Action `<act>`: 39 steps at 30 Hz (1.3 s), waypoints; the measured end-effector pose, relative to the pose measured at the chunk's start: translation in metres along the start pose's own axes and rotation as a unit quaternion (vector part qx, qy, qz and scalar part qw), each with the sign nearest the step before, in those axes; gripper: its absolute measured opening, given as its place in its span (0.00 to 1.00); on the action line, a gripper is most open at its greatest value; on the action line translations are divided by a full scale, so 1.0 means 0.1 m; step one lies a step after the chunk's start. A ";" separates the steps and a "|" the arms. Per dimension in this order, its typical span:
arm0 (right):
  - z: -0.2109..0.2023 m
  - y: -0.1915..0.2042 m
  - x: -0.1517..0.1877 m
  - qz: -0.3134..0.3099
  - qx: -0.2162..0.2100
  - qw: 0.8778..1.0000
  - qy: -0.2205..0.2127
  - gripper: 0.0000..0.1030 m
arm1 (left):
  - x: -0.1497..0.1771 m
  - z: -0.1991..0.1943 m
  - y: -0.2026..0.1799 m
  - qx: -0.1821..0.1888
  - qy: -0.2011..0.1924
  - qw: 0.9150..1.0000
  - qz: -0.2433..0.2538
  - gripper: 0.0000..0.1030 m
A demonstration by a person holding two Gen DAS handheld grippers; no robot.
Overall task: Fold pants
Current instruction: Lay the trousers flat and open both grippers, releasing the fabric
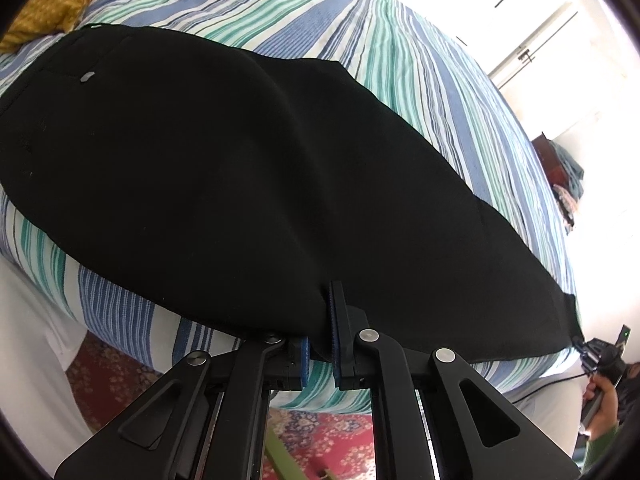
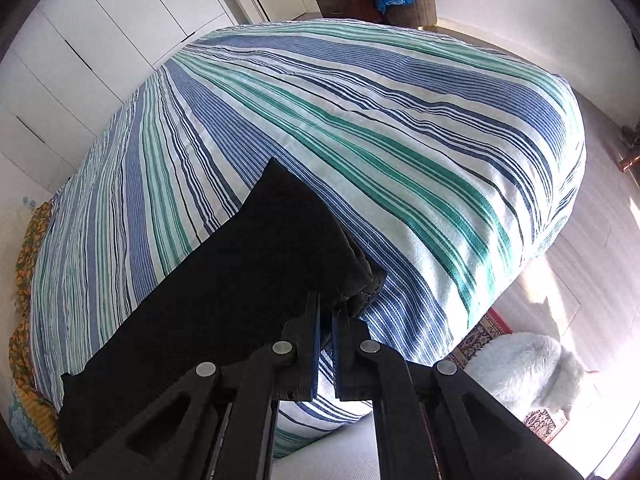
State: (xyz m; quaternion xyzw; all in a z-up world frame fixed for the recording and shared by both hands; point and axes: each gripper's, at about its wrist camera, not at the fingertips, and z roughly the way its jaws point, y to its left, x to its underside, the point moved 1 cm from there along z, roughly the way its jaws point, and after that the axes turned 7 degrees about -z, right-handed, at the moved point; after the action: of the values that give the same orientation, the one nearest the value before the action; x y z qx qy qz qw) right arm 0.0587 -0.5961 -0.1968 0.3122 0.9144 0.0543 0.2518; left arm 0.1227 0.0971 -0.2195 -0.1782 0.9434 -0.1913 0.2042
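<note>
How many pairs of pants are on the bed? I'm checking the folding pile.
1: black fabric pants spread along the near edge of the striped blue, green and white bedspread, both ends clamped in gripper jaws. Others may lie outside these views.

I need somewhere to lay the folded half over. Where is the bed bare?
The striped bedspread lies bare beyond the black pants, toward the white wardrobe doors. The near edge is crowded: both grippers pinch the pants there.

Striped bedspread (image 2: 400, 152); yellow pillow (image 1: 48, 0); white furry animal (image 2: 528, 372) on patterned rug (image 1: 320, 436)
</note>
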 end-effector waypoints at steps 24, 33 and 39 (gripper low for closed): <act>-0.88 1.66 0.51 -0.168 -0.058 0.971 -0.162 0.84 | -0.48 -0.47 -0.20 -0.061 -0.157 0.983 0.067 0.84; 0.36 2.33 1.29 -0.282 -0.088 0.955 -0.008 0.85 | -0.28 0.09 -0.08 -0.120 -0.092 0.983 0.106 0.84; 0.39 2.12 1.22 -0.240 -0.135 0.961 -0.007 0.85 | -0.24 0.12 -0.10 -0.128 -0.090 0.981 0.114 0.87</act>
State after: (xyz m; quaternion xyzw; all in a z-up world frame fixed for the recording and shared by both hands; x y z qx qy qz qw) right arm 0.1106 -0.3556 -0.2282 0.0470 0.9448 0.1131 0.3039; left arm 0.1509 0.0954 -0.2175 -0.1107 0.9519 -0.0272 0.2843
